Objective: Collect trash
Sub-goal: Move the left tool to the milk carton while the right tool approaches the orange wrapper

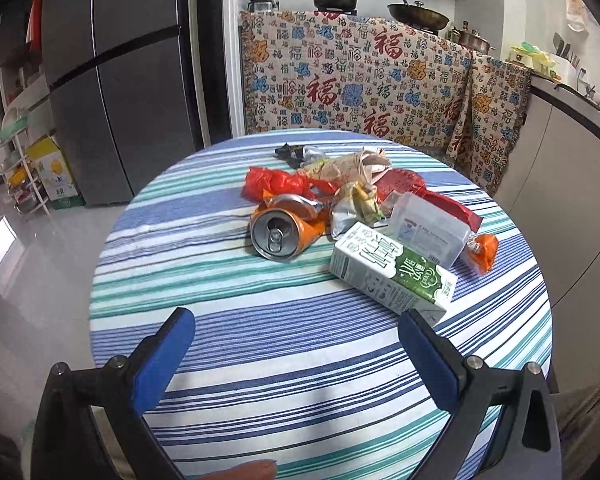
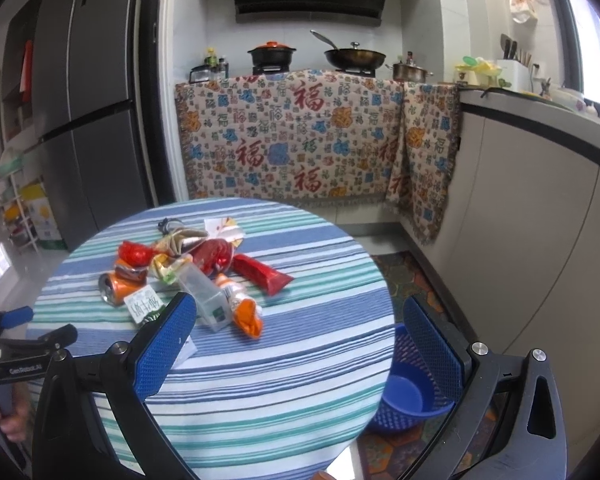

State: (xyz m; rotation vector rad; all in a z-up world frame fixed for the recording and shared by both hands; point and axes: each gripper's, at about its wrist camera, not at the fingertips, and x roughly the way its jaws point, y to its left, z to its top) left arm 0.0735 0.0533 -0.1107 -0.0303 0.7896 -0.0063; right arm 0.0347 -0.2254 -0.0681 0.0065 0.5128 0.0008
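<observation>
Left gripper [image 1: 296,320]: your jaws stand wide apart with nothing between them, hanging over the near part of the table, short of the trash pile.
Right gripper [image 2: 300,312]: yours is spread wide too and holds nothing; it hangs above the table's right edge, one finger over the cloth, the other over the floor.
Table [image 1: 260,360]: round, covered in a blue, teal and white striped cloth.
Trash pile: it sits bunched around the middle of the table, toward the far side from you.
Milk carton [image 1: 392,272]: green and white, lying on its side, the nearest piece to your left gripper, just beyond its right finger.
Can [image 1: 284,228]: orange, dented, on its side to the left of the carton, its opened top facing you.
Clear plastic box [image 1: 428,228]: just behind the carton, touching it.
Orange wrapper [image 1: 484,252]: right of the box, at the pile's right end.
Red bags [image 1: 280,182]: crumpled, at the far side of the pile among paper wrappers.
Blue basket [image 2: 412,392]: a mesh bin on the floor beside the table's right edge, below your right gripper.
</observation>
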